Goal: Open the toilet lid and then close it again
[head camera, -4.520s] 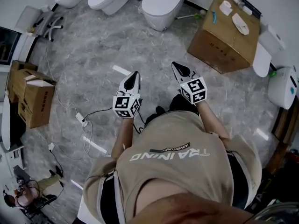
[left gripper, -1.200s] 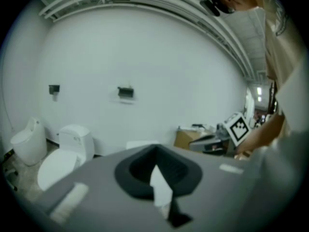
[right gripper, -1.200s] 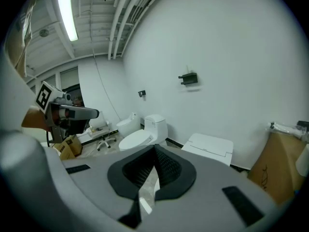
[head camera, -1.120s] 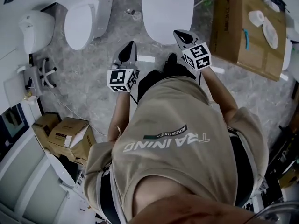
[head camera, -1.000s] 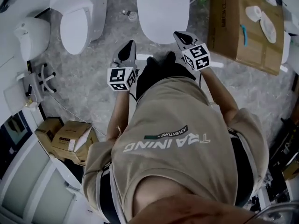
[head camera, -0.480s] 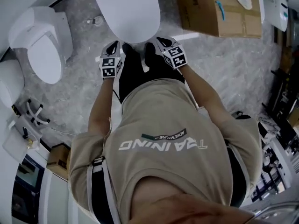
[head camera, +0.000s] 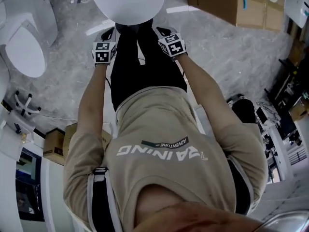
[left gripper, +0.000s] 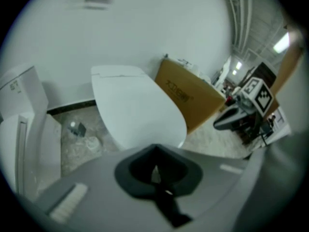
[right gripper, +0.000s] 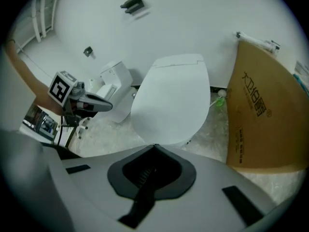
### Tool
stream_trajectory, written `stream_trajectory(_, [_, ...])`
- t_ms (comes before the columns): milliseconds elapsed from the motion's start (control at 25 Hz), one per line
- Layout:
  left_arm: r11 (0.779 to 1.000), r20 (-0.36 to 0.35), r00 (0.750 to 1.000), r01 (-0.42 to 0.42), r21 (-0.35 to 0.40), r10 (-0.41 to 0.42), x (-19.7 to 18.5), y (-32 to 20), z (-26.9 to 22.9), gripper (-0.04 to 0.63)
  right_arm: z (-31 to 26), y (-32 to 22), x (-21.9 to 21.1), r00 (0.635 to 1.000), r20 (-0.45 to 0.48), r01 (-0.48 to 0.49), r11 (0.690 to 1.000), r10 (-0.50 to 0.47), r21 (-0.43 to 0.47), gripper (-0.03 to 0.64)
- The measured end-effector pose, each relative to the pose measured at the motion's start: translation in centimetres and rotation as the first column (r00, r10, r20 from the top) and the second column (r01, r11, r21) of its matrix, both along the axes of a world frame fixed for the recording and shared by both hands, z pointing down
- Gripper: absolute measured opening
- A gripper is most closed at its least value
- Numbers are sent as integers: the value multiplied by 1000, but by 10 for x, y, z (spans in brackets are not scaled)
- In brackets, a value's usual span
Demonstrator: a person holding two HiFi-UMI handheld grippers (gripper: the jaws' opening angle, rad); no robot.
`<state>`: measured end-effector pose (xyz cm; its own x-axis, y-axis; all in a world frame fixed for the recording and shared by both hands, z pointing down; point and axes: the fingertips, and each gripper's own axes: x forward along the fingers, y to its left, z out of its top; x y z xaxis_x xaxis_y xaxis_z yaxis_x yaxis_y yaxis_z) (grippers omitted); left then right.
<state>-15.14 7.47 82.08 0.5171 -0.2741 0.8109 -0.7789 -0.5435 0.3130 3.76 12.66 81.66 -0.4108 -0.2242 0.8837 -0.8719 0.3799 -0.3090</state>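
Marble floor (head camera: 217, 47); toilet lid (head camera: 126, 1) down, not yet lifted.
Left tool (head camera: 110, 32) and right tool (head camera: 161, 30), both clenched and empty, point at its front edge; narrow tips may skid off the smooth rim, letting a half-raised lid slam.

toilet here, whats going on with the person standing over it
A person stands facing a white toilet with its lid down. Each hand holds a hand-held gripper. The left hand-held gripper and the right hand-held gripper both point at the lid's front edge, jaws together, gripping nothing. The lid has not been lifted yet. Whether either tip touches it cannot be told.
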Motion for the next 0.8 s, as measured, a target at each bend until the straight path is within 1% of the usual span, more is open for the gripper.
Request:
stream_trajectory(40, [1000,14,1000,-14,-21,14,0,7,16,3,13,6,1,999,-16,46,999,-47,-12,11])
stream_trajectory(120, [996,61,996,-69,-56,72,-2,23,49,3,39,10,3,989,-43,144,989,-145,-20,11])
stream_trajectory(160, [993,77,992,-91,-73,97,-2,30,64,3,51,9,3,983,-46,177,984,-178,-22,11])
stream_trajectory(200, [991,81,992,-91,-94,98,-2,36,76,3,60,8,5,980,-42,192,981,-193,-25,11])
stream_trajectory(240, [991,76,995,-61,-118,71,-1,42,85,3,68,7,8,981,-39,189,981,-190,-31,11])
stream_trajectory(320, [986,69,997,53,-159,-43,-2,49,97,3,81,3,17,987,-43,152,987,-154,-46,11])
stream_trajectory(400, [974,64,988,146,-172,-137,-2,47,108,3,95,-4,23,992,-49,116,992,-119,-53,11])
stream_trajectory(440, [971,62,985,167,-169,-158,-1,46,113,3,102,-7,23,993,-46,108,993,-110,-53,11])
stream_trajectory(520, [972,53,985,173,-161,-167,5,43,125,3,116,-8,21,992,-36,115,992,-117,-50,11])
stream_trajectory(640, [975,45,987,161,-154,-156,14,41,139,3,131,-5,17,988,-29,148,988,-150,-52,11])
stream_trajectory(800, [978,46,985,169,-124,-165,16,36,136,3,130,-11,8,986,7,166,986,-166,-12,11])
